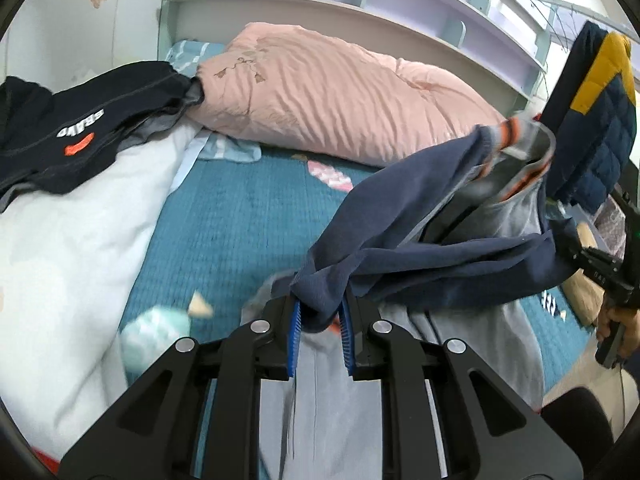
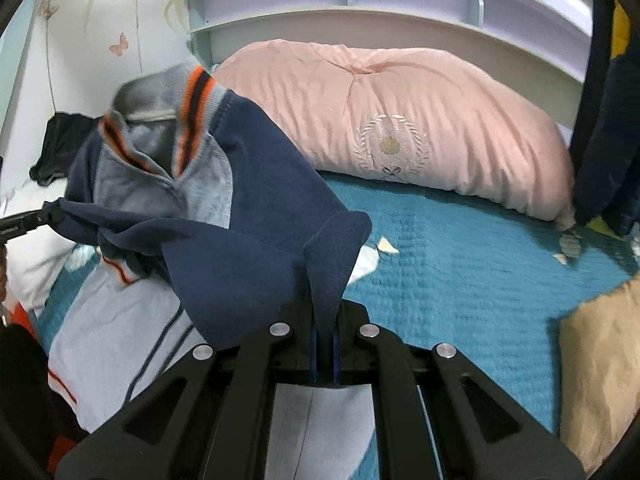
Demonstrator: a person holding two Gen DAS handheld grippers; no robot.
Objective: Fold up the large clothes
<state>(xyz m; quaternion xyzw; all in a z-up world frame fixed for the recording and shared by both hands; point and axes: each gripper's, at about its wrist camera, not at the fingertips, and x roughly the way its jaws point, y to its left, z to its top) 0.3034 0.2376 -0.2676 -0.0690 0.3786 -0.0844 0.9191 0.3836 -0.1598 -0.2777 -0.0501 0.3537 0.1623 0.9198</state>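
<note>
A navy and grey knit polo shirt with an orange-striped collar is held stretched above the teal quilted bed. It is clamped by the left gripper and right gripper, each closed on a navy shoulder fold. A thin pinch could slip if tension rises, dropping one side crooked. Its long axis hangs downward, collar uppermost.

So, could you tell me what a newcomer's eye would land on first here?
Probably the navy and grey polo shirt with its orange-striped collar, held up over the teal bedspread between the left tongs and right tongs. Behind it, the big pink duvet fills the bed's far side.
</note>
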